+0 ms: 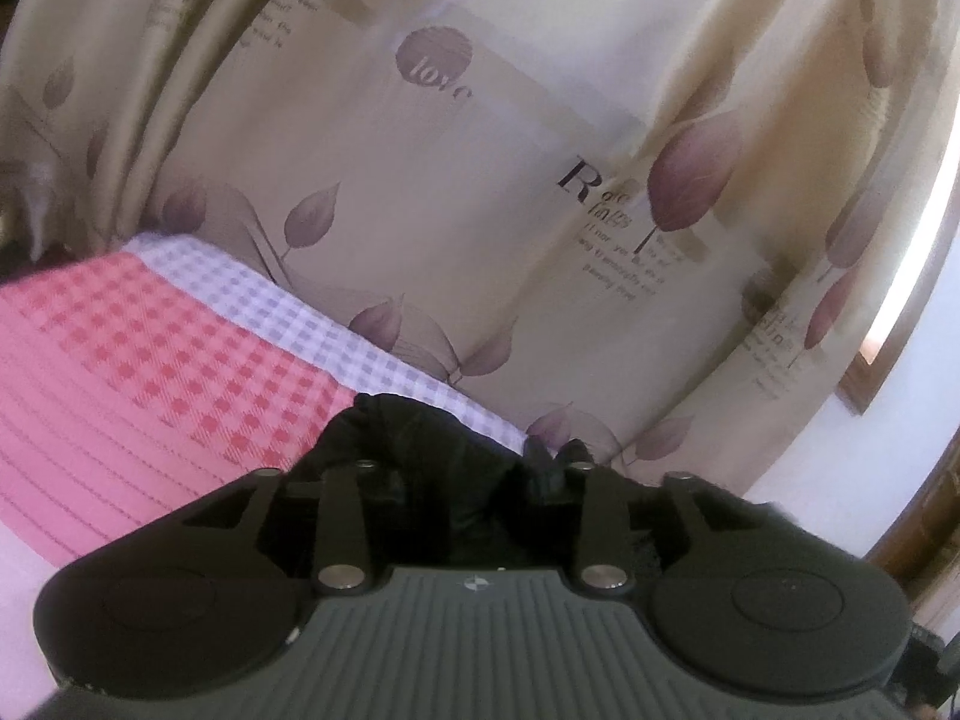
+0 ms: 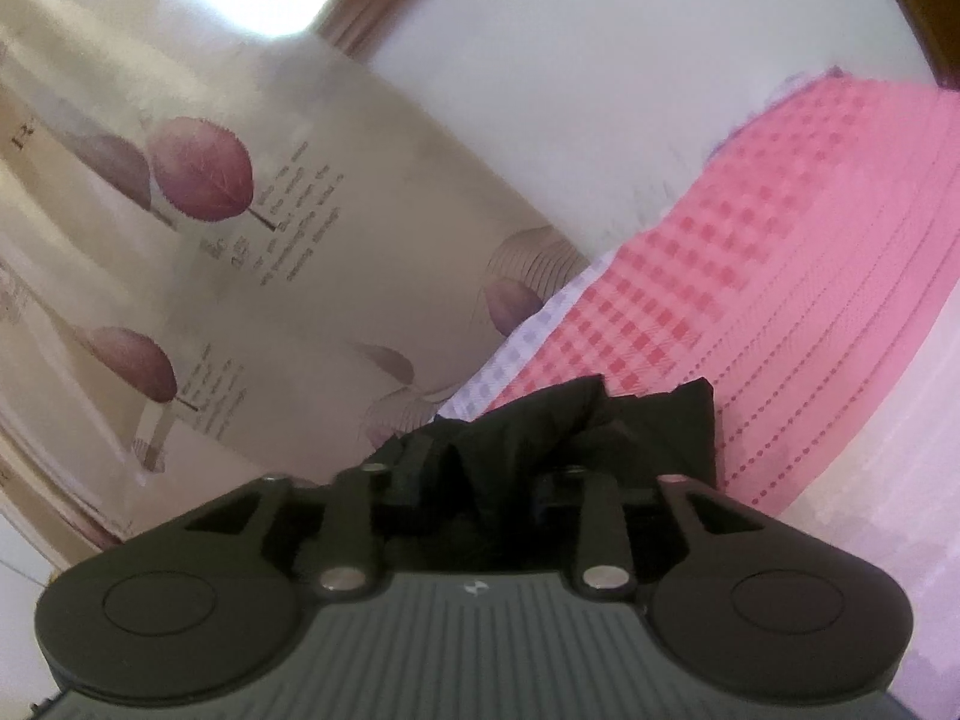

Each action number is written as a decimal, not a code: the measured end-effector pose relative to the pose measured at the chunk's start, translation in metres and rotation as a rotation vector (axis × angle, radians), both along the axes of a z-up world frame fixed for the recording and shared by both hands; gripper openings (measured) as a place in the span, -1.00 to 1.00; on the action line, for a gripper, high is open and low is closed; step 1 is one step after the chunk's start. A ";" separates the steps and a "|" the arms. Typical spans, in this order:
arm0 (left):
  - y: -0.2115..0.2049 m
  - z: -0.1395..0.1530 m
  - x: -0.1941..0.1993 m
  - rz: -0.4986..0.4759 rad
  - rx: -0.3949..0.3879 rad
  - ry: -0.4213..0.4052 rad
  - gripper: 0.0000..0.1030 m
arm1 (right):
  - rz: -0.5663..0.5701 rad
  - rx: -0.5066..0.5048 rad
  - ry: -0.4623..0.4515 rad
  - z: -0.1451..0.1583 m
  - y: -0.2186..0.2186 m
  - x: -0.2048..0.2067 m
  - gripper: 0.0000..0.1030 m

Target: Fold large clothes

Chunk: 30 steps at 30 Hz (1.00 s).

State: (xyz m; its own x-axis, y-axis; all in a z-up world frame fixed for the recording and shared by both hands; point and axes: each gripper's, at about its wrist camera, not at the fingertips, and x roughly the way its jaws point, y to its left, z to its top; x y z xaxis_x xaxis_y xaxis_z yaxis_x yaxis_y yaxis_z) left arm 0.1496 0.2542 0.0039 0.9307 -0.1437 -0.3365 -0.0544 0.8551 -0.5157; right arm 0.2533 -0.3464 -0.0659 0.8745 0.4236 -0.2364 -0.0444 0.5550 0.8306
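Note:
A black garment [image 1: 414,450] is bunched between the fingers of my left gripper [image 1: 474,480], which is shut on it and held up above the bed. In the right wrist view the same black garment [image 2: 558,420] is bunched in my right gripper [image 2: 480,480], which is also shut on it. The cloth hides most of both pairs of fingers. The rest of the garment hangs out of sight below the grippers.
A bed with a pink and lilac checked cover [image 1: 150,360] lies below, and it also shows in the right wrist view [image 2: 780,300]. A beige curtain with purple leaves [image 1: 480,180] hangs behind the bed. A white wall and a wooden window frame [image 2: 384,0] are beyond.

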 end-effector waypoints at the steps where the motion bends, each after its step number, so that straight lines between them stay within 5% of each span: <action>1: 0.001 -0.002 0.002 -0.001 -0.010 0.003 0.04 | -0.006 0.014 -0.001 -0.002 0.000 0.000 0.00; 3: 0.002 -0.005 0.002 0.006 -0.024 -0.006 0.53 | -0.027 0.044 -0.015 -0.004 -0.002 -0.002 0.54; 5: 0.001 -0.005 -0.003 0.057 0.001 -0.029 0.94 | -0.064 0.057 -0.039 -0.003 -0.004 -0.008 0.56; 8: 0.003 -0.002 -0.011 0.062 0.024 -0.097 0.96 | -0.091 0.065 -0.079 0.004 -0.006 -0.018 0.55; 10: 0.001 0.000 -0.015 0.051 0.003 -0.108 0.89 | -0.071 -0.016 -0.140 0.019 0.006 -0.027 0.52; 11: -0.005 0.001 -0.017 0.033 0.001 -0.117 0.78 | -0.026 -0.098 -0.167 0.031 0.019 -0.028 0.31; 12: -0.014 0.003 -0.017 -0.003 0.006 -0.122 0.59 | 0.017 -0.180 -0.179 0.041 0.035 -0.029 -0.06; 13: -0.026 0.004 -0.015 -0.049 0.026 -0.120 0.45 | 0.071 -0.271 -0.186 0.050 0.055 -0.027 -0.20; 15: -0.060 0.007 -0.007 -0.158 0.079 -0.104 -0.15 | 0.197 -0.431 -0.202 0.066 0.102 -0.021 -0.52; 19: -0.112 0.005 0.014 -0.302 0.061 -0.098 -0.29 | 0.358 -0.598 -0.208 0.073 0.187 -0.001 -0.64; 23: -0.150 -0.003 0.043 -0.388 0.189 -0.089 -0.28 | 0.436 -0.644 -0.185 0.066 0.231 0.028 -0.65; 28: -0.143 -0.042 0.079 -0.321 0.290 0.008 -0.28 | 0.466 -0.709 -0.127 0.045 0.248 0.056 -0.73; 30: -0.123 -0.061 0.087 -0.267 0.250 0.034 -0.52 | 0.459 -0.689 -0.115 0.035 0.247 0.059 -0.75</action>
